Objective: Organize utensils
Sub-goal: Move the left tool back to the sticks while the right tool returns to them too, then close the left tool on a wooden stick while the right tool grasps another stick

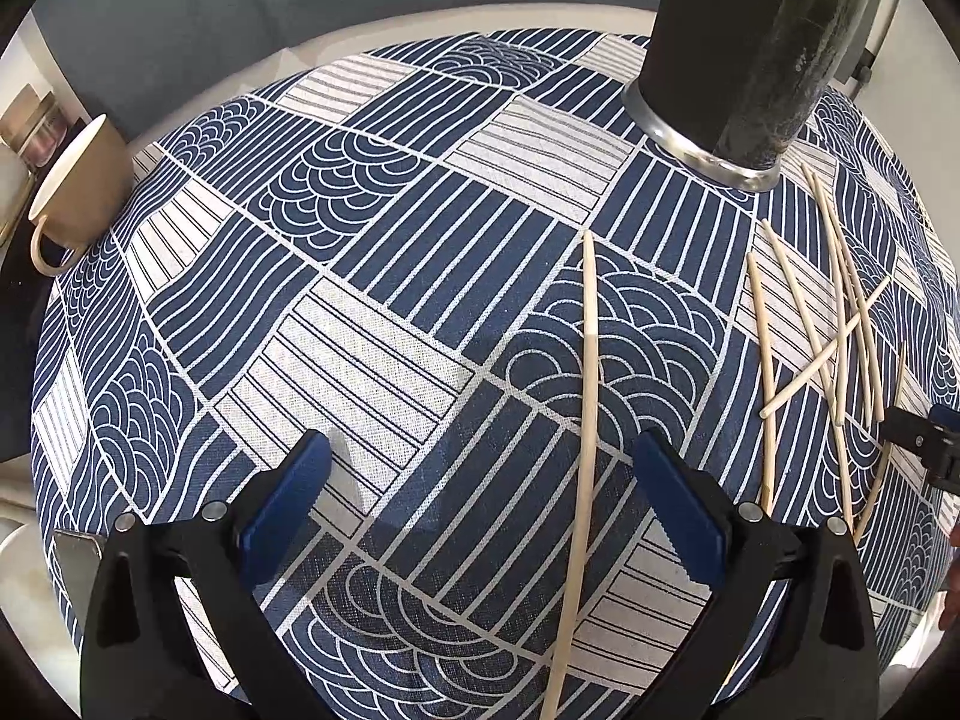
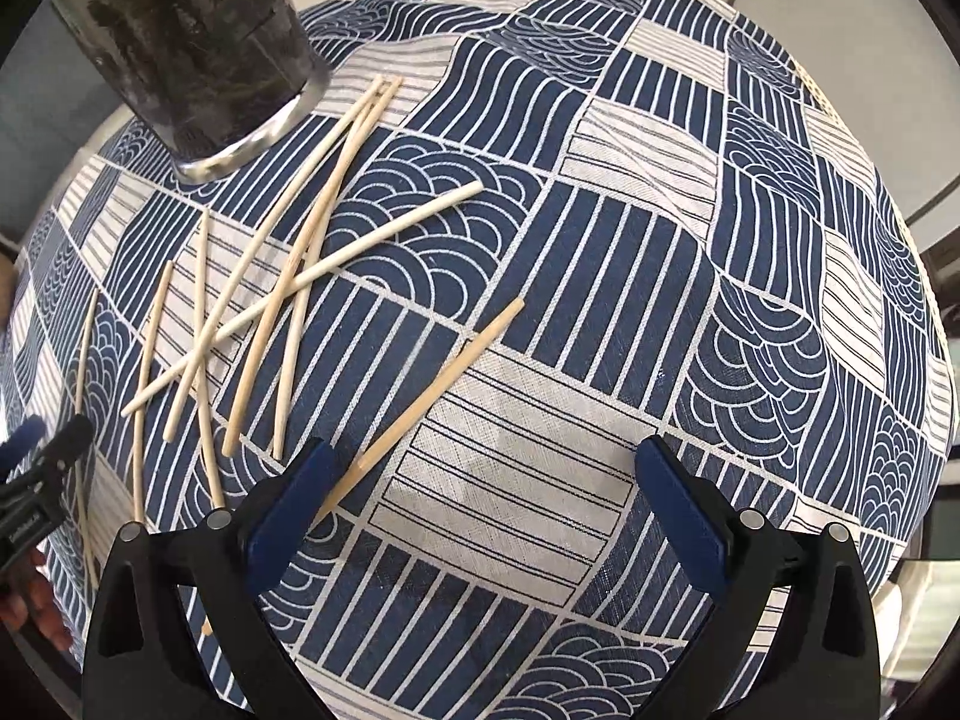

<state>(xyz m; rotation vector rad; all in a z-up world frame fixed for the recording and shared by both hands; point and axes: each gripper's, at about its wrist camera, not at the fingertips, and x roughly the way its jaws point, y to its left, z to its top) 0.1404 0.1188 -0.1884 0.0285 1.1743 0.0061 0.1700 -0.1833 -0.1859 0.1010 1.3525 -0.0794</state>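
Several pale wooden chopsticks lie loose on a blue-and-white patterned tablecloth. In the left wrist view one chopstick runs lengthwise between my open left gripper's fingers, nearer the right finger. A crossed pile lies to the right. A dark cylindrical holder with a metal base stands at the far right. In the right wrist view the pile lies left, below the holder. A single chopstick slants toward the left finger of my open, empty right gripper.
A tan mug lies on its side at the table's left edge, by a jar. The right gripper's tip shows at the right edge of the left wrist view; the left gripper at the left edge of the right wrist view.
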